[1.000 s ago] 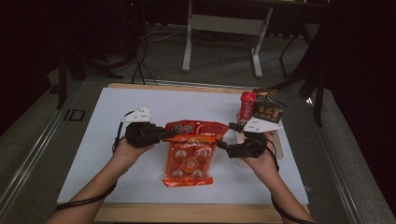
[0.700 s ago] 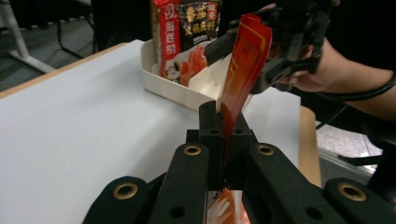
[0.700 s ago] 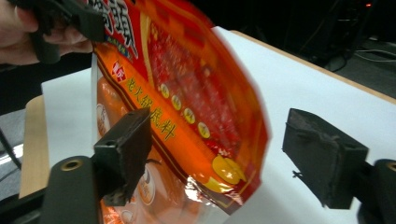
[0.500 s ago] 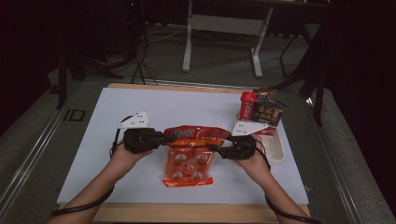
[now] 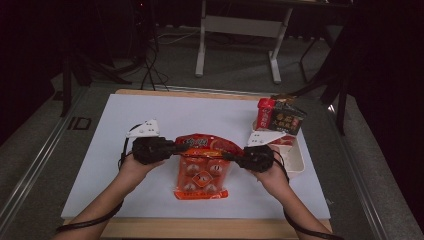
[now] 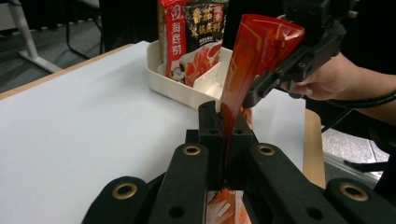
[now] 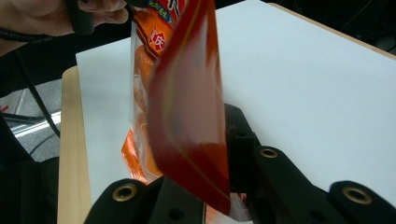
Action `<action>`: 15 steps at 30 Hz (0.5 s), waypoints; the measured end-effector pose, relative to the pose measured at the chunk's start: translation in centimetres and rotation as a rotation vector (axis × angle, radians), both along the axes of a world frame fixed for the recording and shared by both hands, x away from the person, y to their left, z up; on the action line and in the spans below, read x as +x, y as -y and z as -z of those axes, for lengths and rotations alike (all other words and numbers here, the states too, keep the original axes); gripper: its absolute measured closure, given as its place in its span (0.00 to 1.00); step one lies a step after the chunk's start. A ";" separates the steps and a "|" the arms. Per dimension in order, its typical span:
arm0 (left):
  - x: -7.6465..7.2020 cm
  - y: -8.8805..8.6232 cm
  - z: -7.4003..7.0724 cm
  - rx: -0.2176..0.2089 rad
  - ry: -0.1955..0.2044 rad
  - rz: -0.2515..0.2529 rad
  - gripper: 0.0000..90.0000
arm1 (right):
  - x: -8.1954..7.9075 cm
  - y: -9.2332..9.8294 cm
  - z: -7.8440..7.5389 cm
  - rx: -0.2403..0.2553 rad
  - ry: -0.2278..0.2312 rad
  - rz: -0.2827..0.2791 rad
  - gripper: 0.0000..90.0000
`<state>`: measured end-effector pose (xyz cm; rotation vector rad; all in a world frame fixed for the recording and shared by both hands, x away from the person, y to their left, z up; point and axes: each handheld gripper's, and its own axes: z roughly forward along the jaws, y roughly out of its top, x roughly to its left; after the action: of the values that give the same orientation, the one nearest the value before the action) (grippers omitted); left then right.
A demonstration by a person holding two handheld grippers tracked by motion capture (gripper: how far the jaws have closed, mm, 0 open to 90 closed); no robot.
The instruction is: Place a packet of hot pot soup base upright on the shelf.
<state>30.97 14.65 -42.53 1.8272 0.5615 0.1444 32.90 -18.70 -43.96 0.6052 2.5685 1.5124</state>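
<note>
A red-orange snack bag (image 5: 201, 170) lies on the white table top, its top edge raised between both grippers. My left gripper (image 5: 176, 148) is shut on the bag's top left corner; in the left gripper view the foil (image 6: 261, 51) runs up out of the closed jaws of my left gripper (image 6: 228, 126). My right gripper (image 5: 231, 156) has just been closing, and it now pinches the top right corner. In the right gripper view the bag (image 7: 187, 107) stands on edge in my right gripper (image 7: 219, 140).
A white tray (image 5: 295, 155) stands at the right of the table and holds upright sauce packets (image 5: 281, 116). It also appears beyond the bag in the left gripper view as the tray (image 6: 187, 93). The wooden table edge (image 5: 210, 227) runs along the near side.
My right gripper has moved in to the bag's top right corner and closed on it. The bag's top edge now stretches between the two grippers. The left gripper has kept still.
</note>
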 end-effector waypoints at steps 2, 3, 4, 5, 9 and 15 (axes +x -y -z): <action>-0.3 0.1 -0.3 0.017 0.012 0.011 0.99 | -0.2 0.0 -0.1 -0.004 0.007 0.000 0.98; -0.3 0.1 -0.5 0.018 0.010 0.014 0.99 | -0.6 0.2 -0.5 0.001 0.002 -0.004 0.99; -0.5 0.2 -1.0 0.020 0.014 0.016 0.99 | -0.8 0.2 -0.7 0.006 0.003 -0.006 1.00; -0.6 0.2 -1.2 0.015 0.022 0.020 0.99 | -1.0 0.3 -1.0 0.010 0.004 -0.007 1.00; -0.8 -0.1 -1.9 -0.013 0.031 0.036 0.98 | -1.8 0.5 -2.6 0.026 0.028 -0.021 1.00; -1.1 -0.2 -2.4 -0.032 0.058 0.044 0.92 | -2.8 0.5 -4.8 0.017 0.085 -0.020 1.00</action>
<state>29.91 14.89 -40.09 1.7970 0.4802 0.1579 30.09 -19.25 -39.11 0.5074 2.5080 1.5333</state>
